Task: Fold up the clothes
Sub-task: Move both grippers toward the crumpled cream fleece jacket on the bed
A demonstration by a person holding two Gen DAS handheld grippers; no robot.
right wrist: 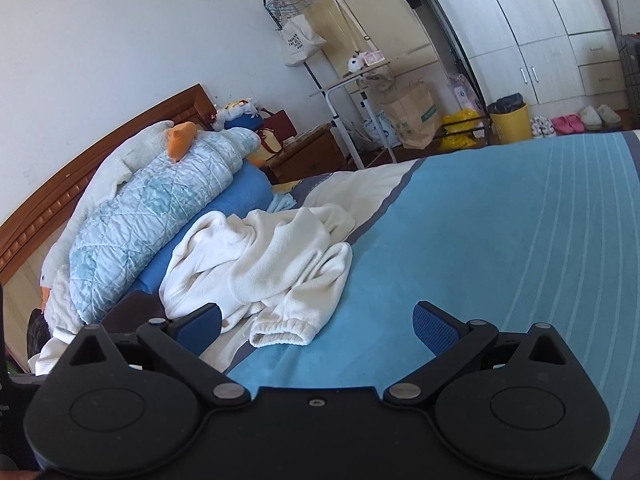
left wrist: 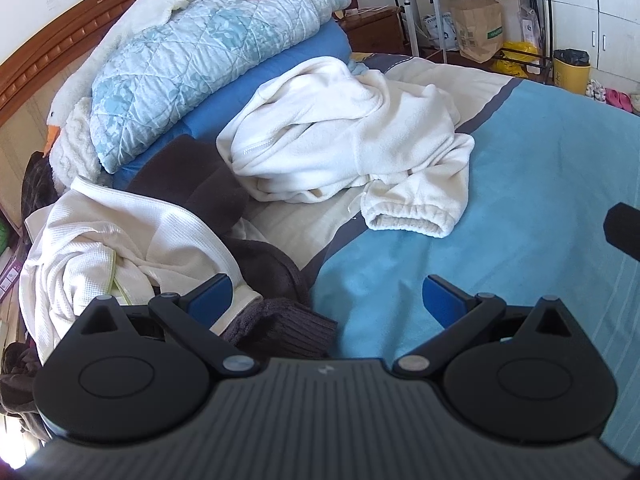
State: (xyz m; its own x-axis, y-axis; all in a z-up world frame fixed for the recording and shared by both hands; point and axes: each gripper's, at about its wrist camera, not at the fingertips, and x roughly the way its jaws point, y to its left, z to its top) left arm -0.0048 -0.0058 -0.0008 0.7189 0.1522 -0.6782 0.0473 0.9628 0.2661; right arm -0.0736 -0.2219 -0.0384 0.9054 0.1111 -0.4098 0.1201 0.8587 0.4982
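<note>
A crumpled cream fleece garment (left wrist: 344, 136) lies on the blue bedspread (left wrist: 500, 248), its elastic cuff (left wrist: 408, 222) toward me. It also shows in the right wrist view (right wrist: 260, 264). A white waffle garment (left wrist: 104, 240) and a dark brown garment (left wrist: 272, 276) lie heaped at the left. My left gripper (left wrist: 328, 296) is open and empty, just above the dark garment's ribbed cuff (left wrist: 288, 328). My right gripper (right wrist: 316, 320) is open and empty, close to the fleece cuff (right wrist: 284, 334). A dark part at the left wrist view's right edge (left wrist: 624, 232) may be the right gripper.
A quilted light-blue blanket (left wrist: 200, 64) and blue pillow (left wrist: 280, 80) are stacked by the wooden headboard (right wrist: 80, 172), with a white goose plush (left wrist: 68, 112). Beyond the bed stand a folding table (right wrist: 360, 92), paper bag (right wrist: 412, 116), yellow bin (right wrist: 510, 120) and wardrobe (right wrist: 540, 40).
</note>
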